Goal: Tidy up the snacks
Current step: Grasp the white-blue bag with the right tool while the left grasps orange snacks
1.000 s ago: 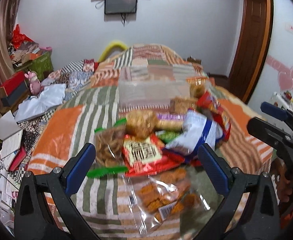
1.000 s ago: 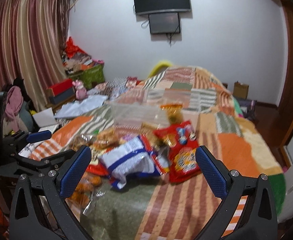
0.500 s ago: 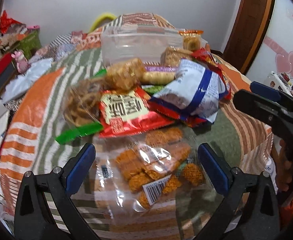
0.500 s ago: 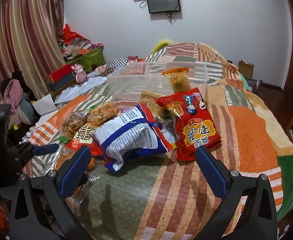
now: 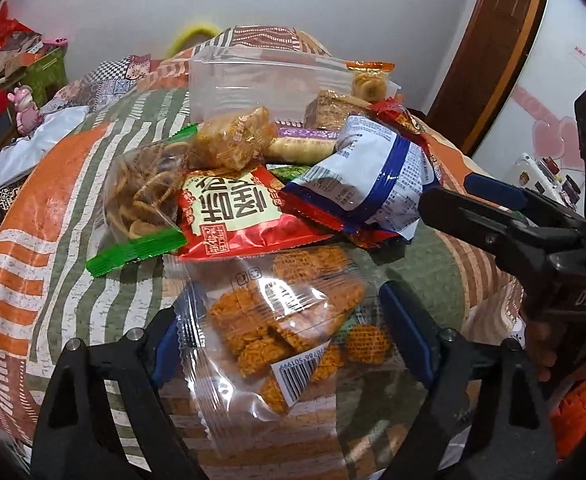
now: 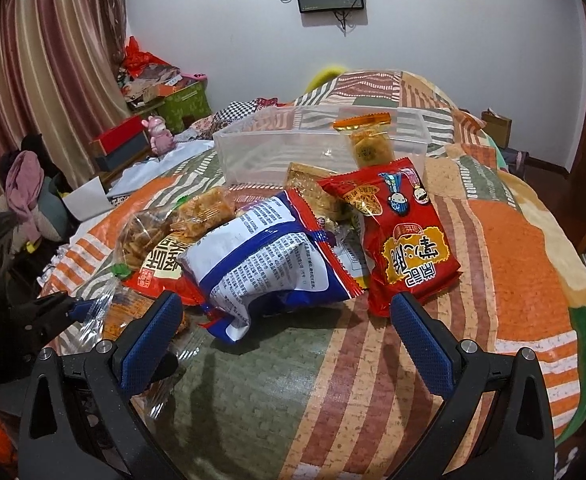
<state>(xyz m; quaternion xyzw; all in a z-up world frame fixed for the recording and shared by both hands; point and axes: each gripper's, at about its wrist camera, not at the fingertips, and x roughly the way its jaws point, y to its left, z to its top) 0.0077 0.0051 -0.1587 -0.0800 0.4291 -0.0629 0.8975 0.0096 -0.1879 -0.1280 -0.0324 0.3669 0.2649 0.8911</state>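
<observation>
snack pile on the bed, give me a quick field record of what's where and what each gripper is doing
surface: patchwork bedspread
container: clear plastic bin behind the pile, one small cracker pack propped at its front wall
nearest left gripper: clear bag of orange crackers
left gripper: fingers either side of that bag, have just been closing; contact unclear
right gripper: open, nothing between the fingers
nearest right gripper: blue and white bag, red bag

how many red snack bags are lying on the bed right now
2 mainly red: the red bag with cartoon figures at the pile's right edge, and the red bag with a cream label on the left, behind the clear cracker bag. More may be buried.
</observation>
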